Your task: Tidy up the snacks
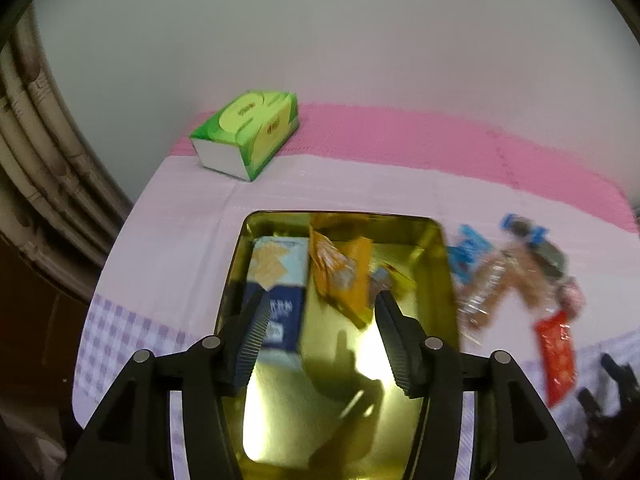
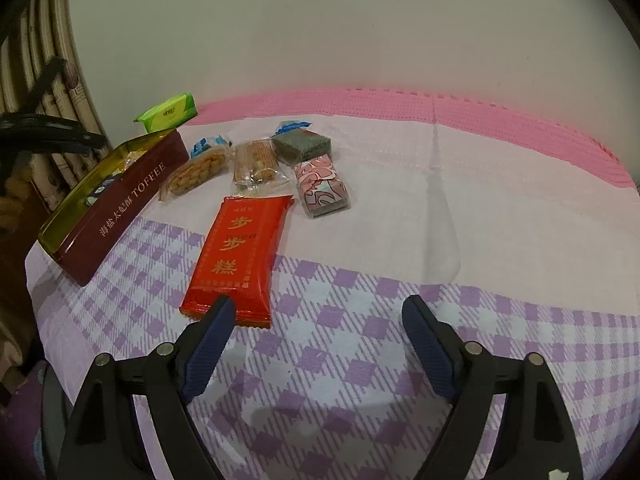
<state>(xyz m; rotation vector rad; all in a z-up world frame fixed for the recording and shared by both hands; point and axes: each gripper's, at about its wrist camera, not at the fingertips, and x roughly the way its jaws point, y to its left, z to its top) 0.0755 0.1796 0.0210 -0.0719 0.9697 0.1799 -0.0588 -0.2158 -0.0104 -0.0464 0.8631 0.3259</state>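
Observation:
A gold-lined toffee tin (image 1: 444, 280) sits on the cloth; its maroon side shows in the right wrist view (image 2: 120, 208). Inside lie a blue cracker packet (image 1: 280, 276) and an orange packet (image 1: 340, 272). My left gripper (image 1: 320, 304) is open and empty above the tin. Right of the tin lie a red packet (image 2: 240, 252), a peanut-brittle packet (image 2: 196, 172), a biscuit packet (image 2: 256, 164), a grey-green cake (image 2: 304, 144) and a pink patterned packet (image 2: 320, 184). My right gripper (image 2: 316, 312) is open and empty, its left finger just in front of the red packet.
A green tissue pack (image 1: 248, 132) lies at the far left of the table near the wall. A pink mat (image 2: 440, 108) runs along the back edge. The purple checked cloth (image 2: 360, 360) covers the front. Bamboo-like furniture stands at the left.

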